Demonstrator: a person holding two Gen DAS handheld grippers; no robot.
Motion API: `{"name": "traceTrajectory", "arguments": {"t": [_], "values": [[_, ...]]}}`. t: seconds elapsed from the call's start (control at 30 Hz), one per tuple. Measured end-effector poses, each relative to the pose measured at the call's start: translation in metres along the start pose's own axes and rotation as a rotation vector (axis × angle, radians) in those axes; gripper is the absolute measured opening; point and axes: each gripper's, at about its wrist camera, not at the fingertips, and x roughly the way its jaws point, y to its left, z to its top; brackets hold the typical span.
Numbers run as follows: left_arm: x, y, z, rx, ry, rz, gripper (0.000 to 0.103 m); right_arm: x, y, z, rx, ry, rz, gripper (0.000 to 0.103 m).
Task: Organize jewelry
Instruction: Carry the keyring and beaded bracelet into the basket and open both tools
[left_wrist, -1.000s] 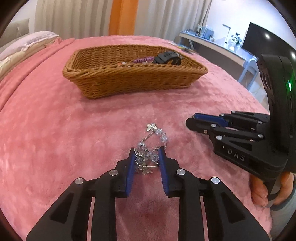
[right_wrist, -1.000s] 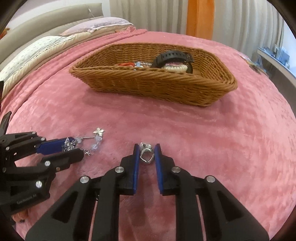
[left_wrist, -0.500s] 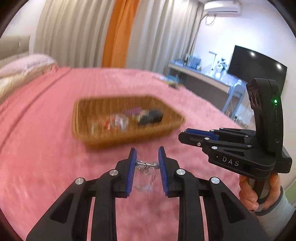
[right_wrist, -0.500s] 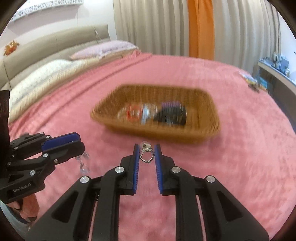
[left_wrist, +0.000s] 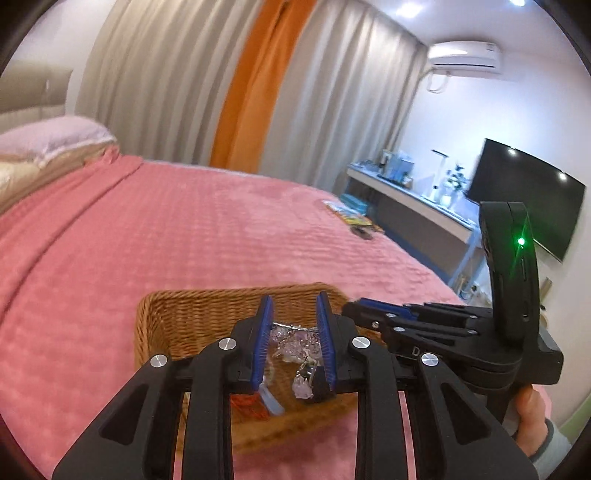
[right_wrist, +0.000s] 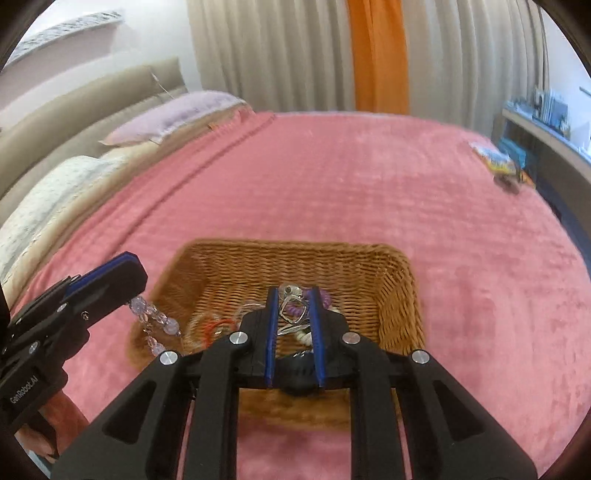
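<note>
My left gripper (left_wrist: 293, 325) is shut on a clear bead bracelet (left_wrist: 291, 345) and holds it over the wicker basket (left_wrist: 192, 314). In the right wrist view the bracelet (right_wrist: 153, 317) hangs from the left gripper (right_wrist: 127, 275) at the basket's left rim. My right gripper (right_wrist: 293, 306) is shut on a silver ring (right_wrist: 291, 308) above the middle of the basket (right_wrist: 391, 295). It also shows in the left wrist view (left_wrist: 369, 308), close to the right of the left gripper. Inside the basket lie a red band (right_wrist: 218, 328), a purple coil (right_wrist: 321, 297) and other pieces.
The basket sits on a pink bedspread (right_wrist: 369, 177). Pillows (right_wrist: 173, 118) lie at the far left. Small items (right_wrist: 502, 166) lie at the bed's far right edge. A desk (left_wrist: 413, 199) and a TV (left_wrist: 528, 195) stand beyond the bed.
Both grippers have lifted off the bedspread with their pieces and moved forward over the basket. The bracelet now hangs in the air.
</note>
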Motion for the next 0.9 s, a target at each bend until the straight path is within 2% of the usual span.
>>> {"name": "traceTrajectory", "arguments": {"t": [0.2, 0.3, 0.47, 0.5, 0.57, 0.63, 0.7, 0.8, 0.87, 0.9], "values": [[0.051, 0.027, -0.015, -0.021, 0.094, 0.060, 0.023, 0.059, -0.018, -0.001, 0.051, 0.125, -0.034, 0.014], [0.059, 0.034, -0.021, -0.037, 0.122, 0.065, 0.023, 0.075, -0.027, -0.004, 0.071, 0.161, -0.046, 0.014], [0.062, 0.042, -0.023, -0.048, 0.138, 0.068, 0.026, 0.084, -0.037, -0.007, 0.134, 0.194, -0.008, 0.016], [0.062, 0.043, -0.023, -0.049, 0.139, 0.063, 0.029, 0.082, -0.038, -0.008, 0.141, 0.189, -0.016, 0.017], [0.059, 0.042, -0.023, -0.045, 0.132, 0.068, 0.044, 0.076, -0.039, -0.007, 0.143, 0.174, -0.017, 0.028], [0.055, 0.041, -0.022, -0.037, 0.122, 0.073, 0.045, 0.068, -0.040, -0.005, 0.143, 0.154, -0.016, 0.035], [0.048, 0.039, -0.022, -0.036, 0.115, 0.072, 0.047, 0.055, -0.040, -0.005, 0.145, 0.126, -0.009, 0.035], [0.029, 0.030, -0.021, -0.022, 0.075, 0.093, 0.060, 0.024, -0.040, -0.010, 0.158, 0.066, 0.022, 0.036], [0.009, 0.017, -0.020, 0.012, 0.024, 0.123, 0.070, -0.003, -0.035, -0.022, 0.141, 0.005, 0.017, 0.047], [-0.003, 0.009, -0.020, 0.036, -0.002, 0.140, 0.073, -0.014, -0.031, -0.026, 0.128, -0.018, 0.008, 0.048]]}}
